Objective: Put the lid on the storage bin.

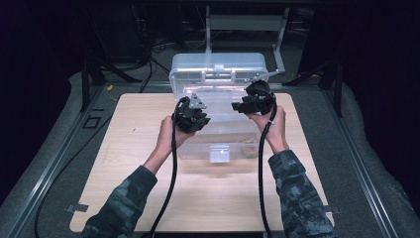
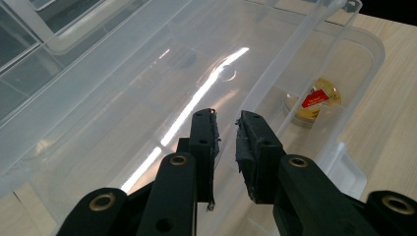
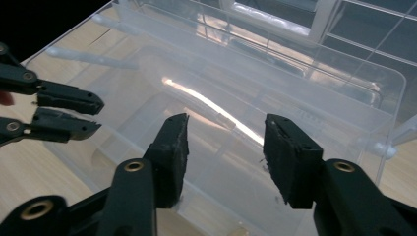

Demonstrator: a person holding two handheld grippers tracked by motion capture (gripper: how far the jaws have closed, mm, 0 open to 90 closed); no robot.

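From above, one clear plastic box (image 1: 218, 111) sat at the far middle of the wooden table (image 1: 124, 168), its lid (image 1: 218, 69) thrown back behind it, with the two grippers held over its open top, one in each hand. The left gripper (image 2: 226, 132) view alone showed a single round gold tin (image 2: 313, 101) with a red label lying inside the box by a wall; its jaws were nearly together on nothing. The right gripper (image 3: 226, 147) stood part open and empty above the box, and a faint divider inside was perhaps there.
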